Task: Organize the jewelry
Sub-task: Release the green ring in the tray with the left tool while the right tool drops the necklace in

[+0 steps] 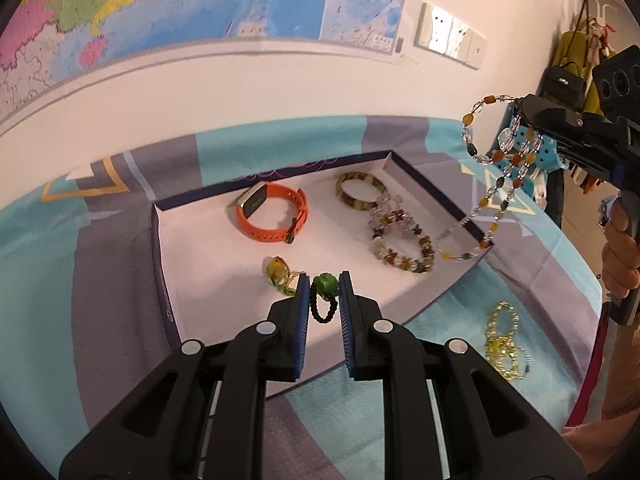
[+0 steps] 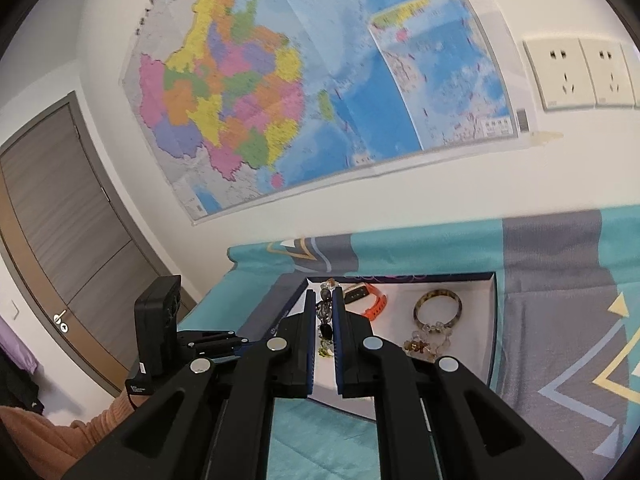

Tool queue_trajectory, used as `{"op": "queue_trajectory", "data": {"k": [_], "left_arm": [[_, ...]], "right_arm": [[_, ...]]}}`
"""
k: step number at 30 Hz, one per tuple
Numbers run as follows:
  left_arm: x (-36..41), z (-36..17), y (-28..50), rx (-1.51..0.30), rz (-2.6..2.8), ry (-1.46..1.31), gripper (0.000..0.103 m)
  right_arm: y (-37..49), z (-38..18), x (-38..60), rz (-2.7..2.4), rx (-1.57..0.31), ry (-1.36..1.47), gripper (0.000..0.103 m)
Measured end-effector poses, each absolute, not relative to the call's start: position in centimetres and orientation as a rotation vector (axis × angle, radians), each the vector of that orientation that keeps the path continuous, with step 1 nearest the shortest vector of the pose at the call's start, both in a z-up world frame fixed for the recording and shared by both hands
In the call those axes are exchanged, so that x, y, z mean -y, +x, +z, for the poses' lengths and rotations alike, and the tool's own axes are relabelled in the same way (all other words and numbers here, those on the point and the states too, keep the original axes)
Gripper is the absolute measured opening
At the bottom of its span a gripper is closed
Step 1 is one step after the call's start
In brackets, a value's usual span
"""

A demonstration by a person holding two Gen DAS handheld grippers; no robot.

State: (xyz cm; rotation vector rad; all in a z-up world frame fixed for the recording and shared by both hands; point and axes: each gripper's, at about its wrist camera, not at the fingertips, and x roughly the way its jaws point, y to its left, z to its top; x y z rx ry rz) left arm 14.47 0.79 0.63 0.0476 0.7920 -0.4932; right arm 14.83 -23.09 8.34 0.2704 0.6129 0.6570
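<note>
A shallow white tray (image 1: 440, 196) with a dark blue rim lies on the patterned cloth. In it are an orange watch (image 1: 272, 212), an amber bangle (image 1: 360, 192), crystal bead bracelets (image 1: 400, 240) and a yellow pendant (image 1: 276, 270). My left gripper (image 1: 324, 288) hangs over the tray's near part, shut on a black bead bracelet with a green stone (image 1: 325, 285). My right gripper (image 1: 522, 106) is held high at the right, shut on a long necklace (image 1: 500, 192) of orange, green and clear beads that dangles over the tray's right corner. The right wrist view shows those beads (image 2: 324, 312) between the right gripper's (image 2: 324, 300) fingers.
A yellow bead chain (image 1: 504, 340) lies on the turquoise and grey cloth (image 1: 120, 280) right of the tray. A wall with a map (image 2: 300, 100) and sockets (image 2: 560, 76) stands close behind the table. A door (image 2: 60, 240) is at the left, hanging bags (image 1: 576, 64) at the right.
</note>
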Motion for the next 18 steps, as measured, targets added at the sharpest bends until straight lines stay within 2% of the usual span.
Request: {"op": "queue_trajectory", "data": {"k": [18], "left_arm": [[-0.2, -3.0, 16.8, -0.893, -0.44, 0.091, 0.015]], "right_arm": [[18.7, 3.3, 23.2, 0.595, -0.729, 0.302, 0.006]]}}
